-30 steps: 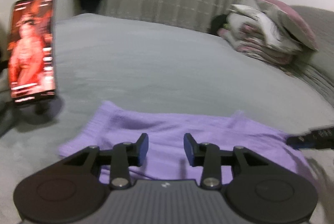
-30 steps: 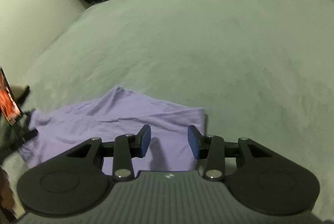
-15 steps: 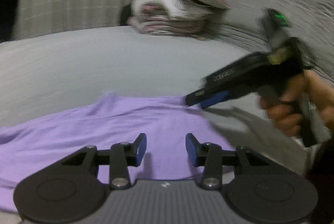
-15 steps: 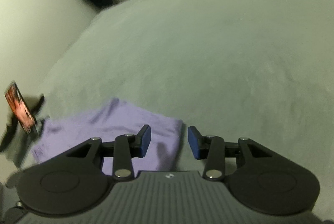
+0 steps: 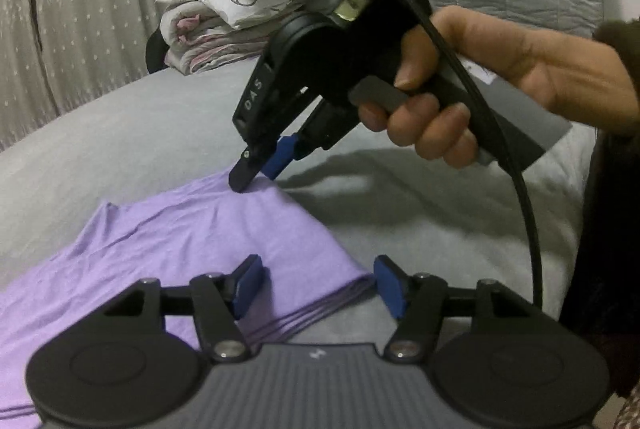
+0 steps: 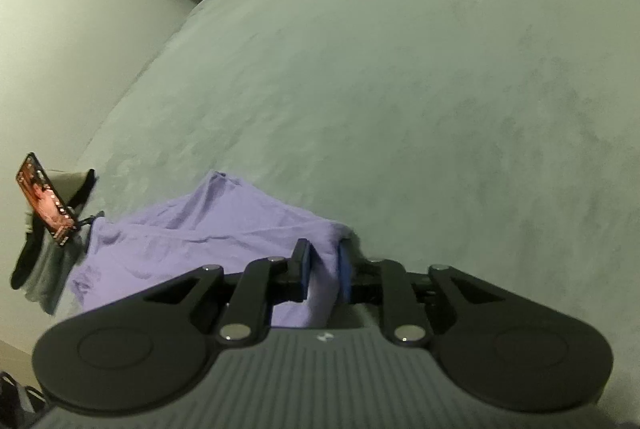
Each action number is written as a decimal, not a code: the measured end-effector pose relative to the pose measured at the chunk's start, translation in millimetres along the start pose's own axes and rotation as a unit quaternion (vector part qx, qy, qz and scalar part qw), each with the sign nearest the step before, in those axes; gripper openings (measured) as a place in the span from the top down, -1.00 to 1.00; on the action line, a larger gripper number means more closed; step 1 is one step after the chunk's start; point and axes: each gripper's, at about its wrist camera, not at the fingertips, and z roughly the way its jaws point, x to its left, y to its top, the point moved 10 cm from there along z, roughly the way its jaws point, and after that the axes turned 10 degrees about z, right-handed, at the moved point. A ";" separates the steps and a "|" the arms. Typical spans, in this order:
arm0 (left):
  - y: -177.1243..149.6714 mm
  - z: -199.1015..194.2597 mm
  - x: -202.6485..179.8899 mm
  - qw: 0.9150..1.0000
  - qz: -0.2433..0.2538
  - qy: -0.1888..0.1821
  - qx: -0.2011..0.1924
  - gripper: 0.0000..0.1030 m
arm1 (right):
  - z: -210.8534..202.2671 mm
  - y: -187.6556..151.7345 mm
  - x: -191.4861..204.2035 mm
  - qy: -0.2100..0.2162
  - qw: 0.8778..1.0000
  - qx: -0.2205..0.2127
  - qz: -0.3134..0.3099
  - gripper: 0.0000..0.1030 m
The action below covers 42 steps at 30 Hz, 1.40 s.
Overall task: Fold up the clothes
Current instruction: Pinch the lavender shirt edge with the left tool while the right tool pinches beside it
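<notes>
Purple shirt (image 5: 208,241) lies lower left of the left view on the gray bed (image 5: 420,221); folded edge runs btwn the left gripper (image 5: 318,285) pads, jaws wide, just been opening. Right gripper (image 6: 323,267), jaws just been closing, pinches shirt corner. Open bed top right. Phone (image 6: 44,199) far left, smaller than before.

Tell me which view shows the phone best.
The right wrist view: the phone stands propped at the left edge, beside the purple garment, with its lit screen in sight, though small and tilted. The left wrist view does not show it at all.
</notes>
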 end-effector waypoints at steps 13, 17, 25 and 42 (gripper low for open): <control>3.2 -8.5 8.5 0.998 -0.029 0.051 0.018 0.74 | -5.1 1.5 0.0 -0.003 1.000 -0.003 -0.007 0.60; 9.2 -11.5 8.9 0.997 -0.057 0.044 0.012 0.81 | -7.2 5.0 -1.1 0.005 1.000 -0.014 0.014 0.85; 23.7 -10.9 -6.2 0.996 -0.085 0.009 -0.009 0.85 | -31.7 15.1 -17.1 -0.008 0.999 -0.033 0.038 0.90; 20.0 -36.4 29.2 0.969 -0.233 0.013 -0.082 0.84 | -44.2 21.8 0.7 0.005 0.998 -0.037 0.055 0.89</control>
